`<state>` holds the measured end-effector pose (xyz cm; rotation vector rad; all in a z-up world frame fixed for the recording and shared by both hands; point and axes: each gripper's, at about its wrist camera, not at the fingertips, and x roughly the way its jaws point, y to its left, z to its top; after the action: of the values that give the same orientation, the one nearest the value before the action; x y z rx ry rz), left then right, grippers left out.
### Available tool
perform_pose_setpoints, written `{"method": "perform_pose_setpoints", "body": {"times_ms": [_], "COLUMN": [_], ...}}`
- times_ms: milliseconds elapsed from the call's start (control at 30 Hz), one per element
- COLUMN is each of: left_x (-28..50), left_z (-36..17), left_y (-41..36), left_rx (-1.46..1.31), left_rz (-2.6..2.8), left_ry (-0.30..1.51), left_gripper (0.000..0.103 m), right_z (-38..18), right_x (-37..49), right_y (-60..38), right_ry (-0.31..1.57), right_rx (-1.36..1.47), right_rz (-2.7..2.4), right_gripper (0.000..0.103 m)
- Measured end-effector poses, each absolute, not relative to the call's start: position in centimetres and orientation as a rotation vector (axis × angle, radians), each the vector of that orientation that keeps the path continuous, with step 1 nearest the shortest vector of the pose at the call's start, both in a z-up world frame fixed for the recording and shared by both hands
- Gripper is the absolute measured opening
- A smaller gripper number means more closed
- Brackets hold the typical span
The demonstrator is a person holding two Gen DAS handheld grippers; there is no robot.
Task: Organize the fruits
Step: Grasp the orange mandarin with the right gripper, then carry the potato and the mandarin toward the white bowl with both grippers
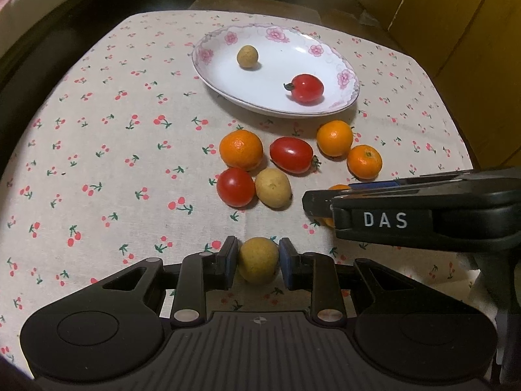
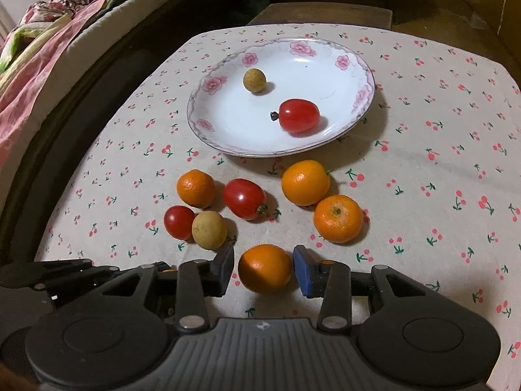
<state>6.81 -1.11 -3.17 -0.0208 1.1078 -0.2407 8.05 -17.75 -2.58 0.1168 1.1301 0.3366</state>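
The left gripper has its fingers clamped on a small round tan longan, ready to lift to the floral-rimmed white plate. The right gripper straddles a round orange mandarin on the table, fingers slightly apart and not pressing; it must close next.

left cam: sits on the left tongs, angled steeply down, close over the desk
right cam: same deal on the right tongs
shared: plate, loose fruit
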Motion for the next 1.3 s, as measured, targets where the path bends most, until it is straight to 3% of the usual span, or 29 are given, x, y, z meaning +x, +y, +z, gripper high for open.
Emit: {"method": "perform_pose_setpoints", "body": {"times_ms": [133, 1300], "left_x": [6.9, 6.3], "left_z": [-3.2, -3.2], "left_y": [-1.1, -2.1], "left_rx": [-0.024, 0.022], "left_rz": [-0.24, -0.25], "left_ry": [1.11, 1.104], "left_gripper": [0.036, 0.035], "right_z": [-2.6, -1.5], "right_x": [7.9, 3.1], "right_y": [-17.6, -20.4], "right_ry": [1.12, 1.146], "right_rx": [0.092, 0.07], "right_rz": [0.337, 0.258], "right_gripper": [0.037, 0.037]}}
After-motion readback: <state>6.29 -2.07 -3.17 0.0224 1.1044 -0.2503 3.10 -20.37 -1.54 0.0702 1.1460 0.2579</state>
